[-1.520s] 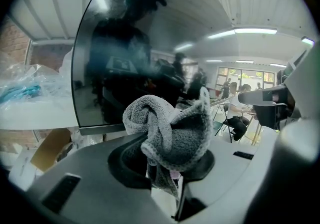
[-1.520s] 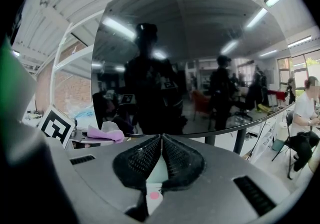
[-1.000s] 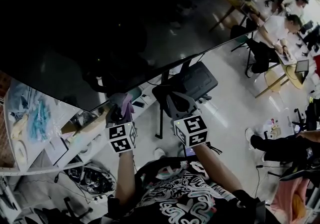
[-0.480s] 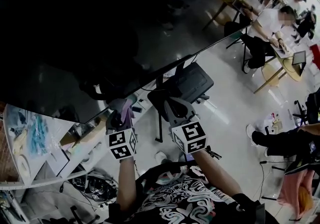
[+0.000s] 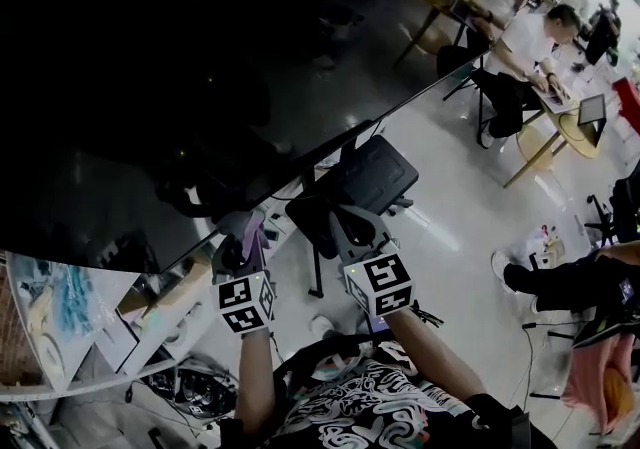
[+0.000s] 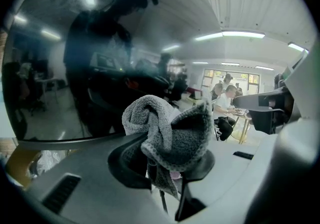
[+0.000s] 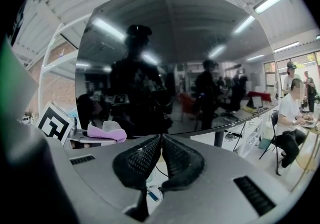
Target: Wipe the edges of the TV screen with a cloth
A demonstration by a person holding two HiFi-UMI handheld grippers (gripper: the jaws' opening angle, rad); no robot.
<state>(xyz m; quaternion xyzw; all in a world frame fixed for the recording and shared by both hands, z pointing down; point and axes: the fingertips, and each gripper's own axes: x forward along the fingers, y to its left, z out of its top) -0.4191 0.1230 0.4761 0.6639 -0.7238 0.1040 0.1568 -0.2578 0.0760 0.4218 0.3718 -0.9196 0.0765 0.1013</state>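
Observation:
A big dark TV screen fills the upper left of the head view, its lower edge running diagonally. My left gripper is shut on a grey and lilac cloth, held just under that lower edge. In the left gripper view the bunched cloth sits between the jaws with the screen right behind it. My right gripper is shut on nothing, just right of the left one. The right gripper view shows its pads touching, the screen ahead and the cloth at left.
A black stand and mount sits below the screen. White shelving with clutter is at lower left. People sit at desks at the far right, with chairs around them. Light floor lies to the right.
Both grippers stayed close under the screen's lower edge, shifting only slightly lower in the view as the head turned. The cloth is still held.

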